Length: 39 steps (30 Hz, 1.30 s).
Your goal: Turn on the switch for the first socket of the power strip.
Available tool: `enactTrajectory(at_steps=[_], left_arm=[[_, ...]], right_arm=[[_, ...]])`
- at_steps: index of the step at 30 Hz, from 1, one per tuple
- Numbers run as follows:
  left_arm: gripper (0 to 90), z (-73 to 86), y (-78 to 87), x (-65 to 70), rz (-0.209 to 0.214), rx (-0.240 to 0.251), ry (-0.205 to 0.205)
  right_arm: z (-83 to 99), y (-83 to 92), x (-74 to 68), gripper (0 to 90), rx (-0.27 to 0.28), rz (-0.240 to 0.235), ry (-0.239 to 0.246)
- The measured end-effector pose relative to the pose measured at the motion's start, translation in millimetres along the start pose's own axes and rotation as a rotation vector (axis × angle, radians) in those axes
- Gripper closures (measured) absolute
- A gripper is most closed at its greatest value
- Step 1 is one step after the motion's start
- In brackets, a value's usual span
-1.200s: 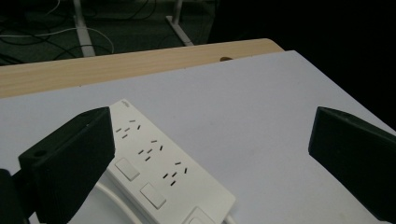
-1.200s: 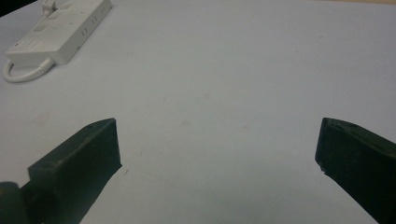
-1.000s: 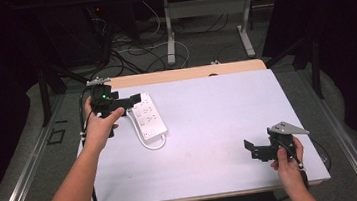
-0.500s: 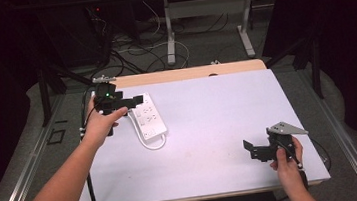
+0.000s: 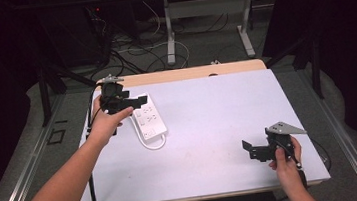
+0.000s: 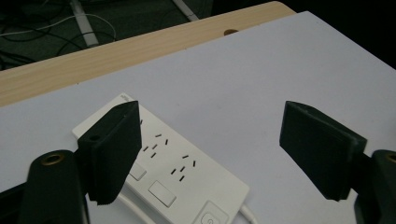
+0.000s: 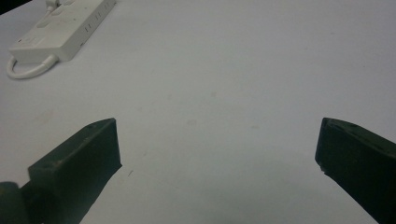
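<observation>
White power strip (image 5: 148,116) with dark slot marks; black grippers; pale lilac-white counter (image 5: 219,121) with a light wooden edge.

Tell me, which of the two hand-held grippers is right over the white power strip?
The left gripper, at the table's far left corner, its jaws just closing over the power strip. The right gripper sits over bare table.

Glossy white plastic power strip (image 6: 163,172) on matt white sheet (image 5: 218,116) over wooden table (image 5: 184,74).

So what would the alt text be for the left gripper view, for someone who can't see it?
Two black jaws of the left tool, which have just been closing, stand apart over a white power strip on a pale table, with nothing pressed between them. The strip's cable curls off at the bottom edge.
</observation>
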<state>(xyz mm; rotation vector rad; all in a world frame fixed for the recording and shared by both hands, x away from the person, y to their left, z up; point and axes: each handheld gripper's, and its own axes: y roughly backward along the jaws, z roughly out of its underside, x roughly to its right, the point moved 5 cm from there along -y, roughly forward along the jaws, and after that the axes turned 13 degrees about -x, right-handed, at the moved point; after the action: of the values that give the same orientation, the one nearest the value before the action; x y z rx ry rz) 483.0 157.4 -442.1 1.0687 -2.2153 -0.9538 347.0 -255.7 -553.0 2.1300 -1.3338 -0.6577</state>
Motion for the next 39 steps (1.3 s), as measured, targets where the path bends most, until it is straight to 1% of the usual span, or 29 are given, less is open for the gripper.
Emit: enactTrajectory(at_steps=[5, 7, 8, 9, 10, 14, 16, 17, 18, 21, 22, 24, 25, 26, 27, 29, 30, 31, 32, 34, 35, 36, 37, 38, 39], left_arm=[[26.6, -0.1, 0.4, -0.1, -0.021, 0.000, 0.007], [27.4, 0.6, 0.4, -0.5, -0.028, -0.011, 0.012], [29.8, 0.6, -0.2, -1.0, -0.032, -0.010, 0.013], [29.8, 0.9, -0.6, -1.6, -0.038, -0.014, 0.014], [33.2, 1.0, -1.0, -2.2, -0.044, -0.019, 0.015], [35.7, 0.5, -2.1, -4.1, -0.064, -0.018, 0.026], [35.9, 0.0, -2.0, -5.0, -0.085, -0.010, 0.026], [36.0, -0.1, -1.4, -5.9, -0.110, -0.013, 0.021], [36.0, -0.2, -1.4, -5.8, -0.109, -0.013, 0.020], [38.0, 0.4, -1.7, -6.0, -0.128, -0.026, 0.041], [38.2, 0.4, -2.5, -5.9, -0.134, -0.019, 0.044], [39.2, 0.6, -2.6, -6.9, -0.153, -0.021, 0.041], [40.4, 0.4, -2.8, -7.0, -0.155, -0.018, 0.049], [41.8, 0.6, -2.1, -7.5, -0.149, -0.026, 0.049], [41.8, 0.3, -2.9, -7.6, -0.145, -0.016, 0.054], [46.3, 0.4, -3.4, -7.6, -0.141, -0.019, 0.063], [50.5, 0.6, -3.5, -8.0, -0.141, -0.022, 0.066], [50.5, 0.8, -3.7, -8.4, -0.137, -0.025, 0.070], [52.1, 0.7, -4.6, -8.6, -0.135, -0.020, 0.085], [54.5, 1.0, -5.7, -9.9, -0.135, -0.027, 0.094], [57.6, 0.8, -6.6, -10.6, -0.132, -0.024, 0.097], [57.6, 1.3, -6.8, -11.3, -0.137, -0.035, 0.099], [61.5, 1.3, -7.9, -11.5, -0.135, -0.031, 0.103], [61.5, 1.4, -8.8, -11.4, -0.131, -0.031, 0.108], [63.5, 1.7, -9.6, -11.6, -0.127, -0.036, 0.110]], right_arm=[[0.2, -1.2, -0.3, 0.0, -0.004, -0.003, 0.002], [0.1, -1.3, -0.3, 0.0, -0.003, -0.003, 0.000], [0.2, -1.6, -0.2, 0.0, -0.004, -0.004, -0.002], [0.2, -1.6, -0.2, 0.0, -0.004, -0.004, -0.002], [0.5, -2.2, 0.3, 0.0, -0.006, -0.006, 0.002], [0.4, -3.0, -1.1, 0.0, -0.008, -0.008, -0.006], [0.1, -3.6, -1.2, 0.0, -0.003, -0.004, -0.003], [0.0, -3.7, -1.3, 0.0, -0.003, -0.004, -0.001], [0.0, -3.7, -1.3, 0.0, -0.003, -0.004, -0.001], [-0.1, -3.4, -1.5, 0.0, -0.004, -0.006, -0.006], [-0.1, -3.1, -1.2, 0.0, -0.004, -0.007, -0.007], [0.0, -2.8, -0.9, 0.0, -0.006, -0.011, -0.008], [-0.1, -2.8, -0.1, 0.0, -0.005, -0.009, -0.002], [-0.2, -3.1, -0.3, 0.0, -0.005, -0.010, -0.005], [-0.2, -3.1, -0.3, 0.0, -0.005, -0.010, -0.005], [-0.1, -3.6, -1.1, 0.0, -0.005, -0.010, -0.012], [0.0, -3.8, -1.1, 0.0, -0.006, -0.010, -0.008], [0.0, -3.8, -1.1, 0.0, -0.006, -0.010, -0.008], [-0.1, -3.9, -0.6, 0.0, -0.005, -0.007, -0.002], [0.1, -3.8, -0.9, 0.0, -0.009, -0.006, -0.007], [0.0, -3.7, -0.8, 0.0, -0.009, -0.008, -0.007], [0.0, -3.7, -0.8, 0.0, -0.009, -0.008, -0.007], [-0.1, -3.8, -1.1, 0.0, -0.006, -0.011, -0.006], [-0.1, -3.8, -1.1, 0.0, -0.006, -0.011, -0.006], [-0.2, -3.7, -1.1, 0.0, -0.006, -0.010, -0.005]])
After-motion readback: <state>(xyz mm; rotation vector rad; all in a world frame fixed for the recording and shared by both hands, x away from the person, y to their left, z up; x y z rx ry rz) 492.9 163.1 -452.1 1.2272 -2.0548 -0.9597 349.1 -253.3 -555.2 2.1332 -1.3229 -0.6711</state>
